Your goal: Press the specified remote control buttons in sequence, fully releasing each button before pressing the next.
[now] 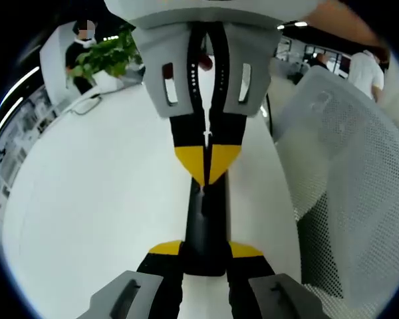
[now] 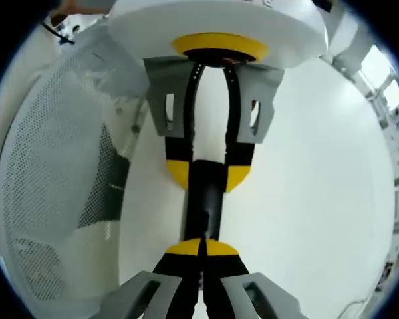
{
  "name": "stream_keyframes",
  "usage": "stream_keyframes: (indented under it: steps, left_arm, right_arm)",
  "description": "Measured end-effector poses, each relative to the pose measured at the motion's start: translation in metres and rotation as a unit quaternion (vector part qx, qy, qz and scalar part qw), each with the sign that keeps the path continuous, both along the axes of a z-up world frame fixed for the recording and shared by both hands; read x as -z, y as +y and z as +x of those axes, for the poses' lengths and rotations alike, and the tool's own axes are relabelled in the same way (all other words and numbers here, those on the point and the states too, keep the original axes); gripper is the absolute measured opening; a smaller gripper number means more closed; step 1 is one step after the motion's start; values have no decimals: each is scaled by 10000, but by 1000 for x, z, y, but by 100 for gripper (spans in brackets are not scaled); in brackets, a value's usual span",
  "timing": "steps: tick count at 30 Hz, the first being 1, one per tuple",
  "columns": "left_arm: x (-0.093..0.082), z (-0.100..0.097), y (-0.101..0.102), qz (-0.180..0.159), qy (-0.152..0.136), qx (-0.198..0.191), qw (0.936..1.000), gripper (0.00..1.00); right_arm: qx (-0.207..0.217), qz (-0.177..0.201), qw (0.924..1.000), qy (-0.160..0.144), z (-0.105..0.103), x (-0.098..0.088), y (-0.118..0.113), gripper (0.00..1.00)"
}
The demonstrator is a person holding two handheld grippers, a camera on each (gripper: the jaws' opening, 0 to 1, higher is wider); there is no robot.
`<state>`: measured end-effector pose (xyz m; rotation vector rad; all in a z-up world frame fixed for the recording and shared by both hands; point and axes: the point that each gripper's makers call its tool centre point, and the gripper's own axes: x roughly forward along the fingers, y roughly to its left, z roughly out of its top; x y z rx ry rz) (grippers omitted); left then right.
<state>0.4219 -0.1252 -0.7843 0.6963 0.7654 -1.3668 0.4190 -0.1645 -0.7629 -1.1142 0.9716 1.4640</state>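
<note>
Left gripper [image 1: 205, 256] clamps the near end of the black remote [image 1: 205, 222] at frame centre; right gripper [image 2: 201, 249], clenched, apparently presses its tips on the opposite end.

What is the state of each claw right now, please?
Left claw: closed on the black remote, gripping its sides.
Right claw: closed, holding nothing, tips at the remote.
</note>
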Motion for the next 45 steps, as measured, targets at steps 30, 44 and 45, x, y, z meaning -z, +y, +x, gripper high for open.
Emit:
stream_keyframes:
  steps: [30,44,45]
  left_arm:
    - [1,2,-1,-13,1,-3,10000,23]
    - [0,2,-1,-32,4,-12,10000,23]
    - [0,2,-1,-32,3,-12,10000,23]
  right_arm:
    - [-65,23,10000,-49,-8,-1,0,0]
    - [-154,-59,9999,-7,-15,14,-2,0]
    - [-153,-51,9999,-17,-15,14,-2,0]
